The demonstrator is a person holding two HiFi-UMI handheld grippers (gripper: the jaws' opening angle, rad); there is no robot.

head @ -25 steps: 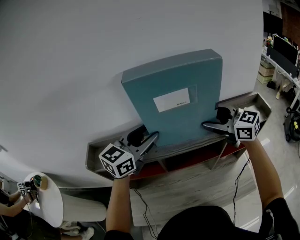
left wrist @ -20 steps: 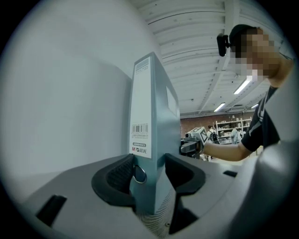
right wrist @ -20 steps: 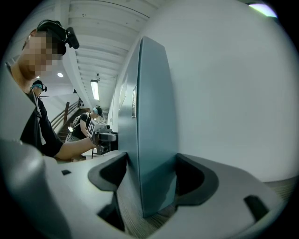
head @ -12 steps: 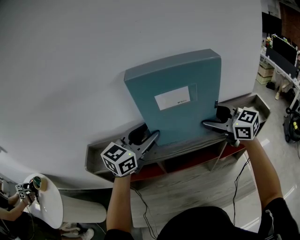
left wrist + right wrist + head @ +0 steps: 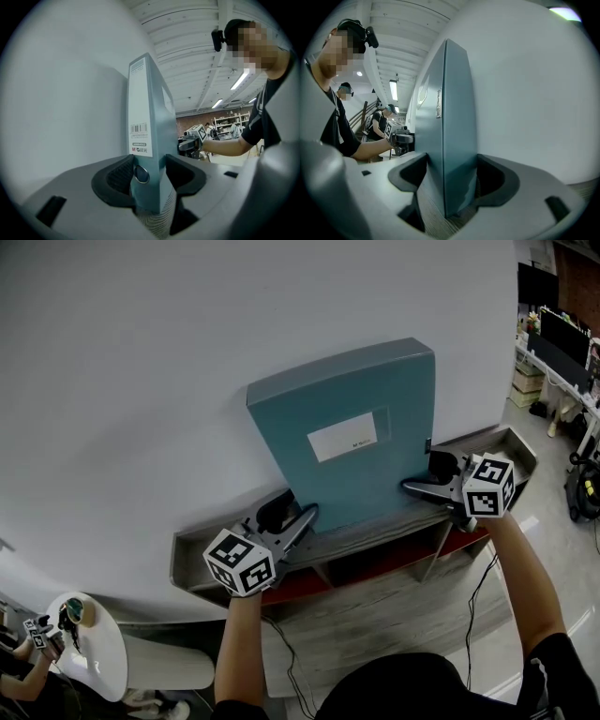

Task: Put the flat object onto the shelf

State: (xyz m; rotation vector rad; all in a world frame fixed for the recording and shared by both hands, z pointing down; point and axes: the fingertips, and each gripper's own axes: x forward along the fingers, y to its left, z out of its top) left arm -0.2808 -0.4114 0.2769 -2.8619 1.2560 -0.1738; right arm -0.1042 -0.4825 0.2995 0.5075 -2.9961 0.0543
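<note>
At shelf (image 5: 199,562), teal binder (image 5: 375,479) upright, long axis vertical.

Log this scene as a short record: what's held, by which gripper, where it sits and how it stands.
object: teal binder, white label on its front
pose: upright, back face toward the wall
place: bottom edge on the shelf
left gripper: shut on the binder's lower left corner, at the spine
right gripper: shut on the binder's lower right corner
wall contact: cannot tell
</note>
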